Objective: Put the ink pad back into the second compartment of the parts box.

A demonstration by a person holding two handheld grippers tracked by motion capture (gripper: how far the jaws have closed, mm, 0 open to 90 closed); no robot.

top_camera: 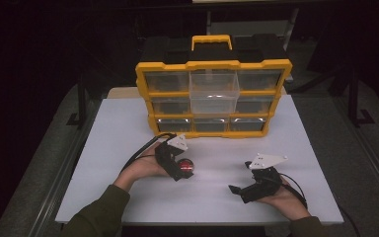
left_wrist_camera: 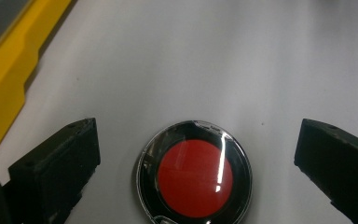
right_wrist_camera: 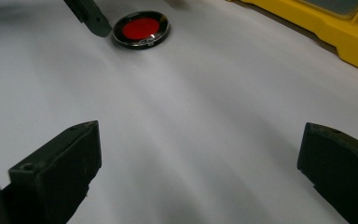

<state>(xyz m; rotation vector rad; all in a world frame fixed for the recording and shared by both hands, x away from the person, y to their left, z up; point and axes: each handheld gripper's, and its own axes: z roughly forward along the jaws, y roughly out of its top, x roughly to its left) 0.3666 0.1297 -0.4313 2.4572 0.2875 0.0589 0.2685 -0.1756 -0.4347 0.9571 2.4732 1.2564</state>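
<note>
A: Since the red disc [left_wrist_camera: 194,176] lies flat on the white table [top_camera: 128,197], I come at it with my left gripper [top_camera: 181,168] from above, jaws spread wide, one on each side of it. Nothing gripped yet.

B: Touching it?

A: No. In the left gripper view there's bare table between each jaw and the disc's shiny rim. It sits about midway between them, close to the camera end.

B: Why that wide?

A: My guess: it's a low, round, glossy thing with a thin edge, so I want both jaws well past the rim before I squeeze. Too narrow and I'd knock it sliding.

B: Right side?

A: Right gripper [top_camera: 244,185] rests near the table's front right, well apart from the disc, jaws gaping just as wide, holding nothing. In the right gripper view only table lies between them, disc far off at the upper left. I'd say it's parked there to stay out of the way.

B: The yellow thing?

A: Yellow drawer organizer [top_camera: 213,98] stands upright at the back of the table, handle on top. The clear middle drawer [top_camera: 214,91] of the top row sticks out toward me; the others look shut. Judging by that, the pulled-out drawer is where the disc goes, can't be sure.

B: Disc relative to it?

A: In front of it, near the left end, on open table.
</note>
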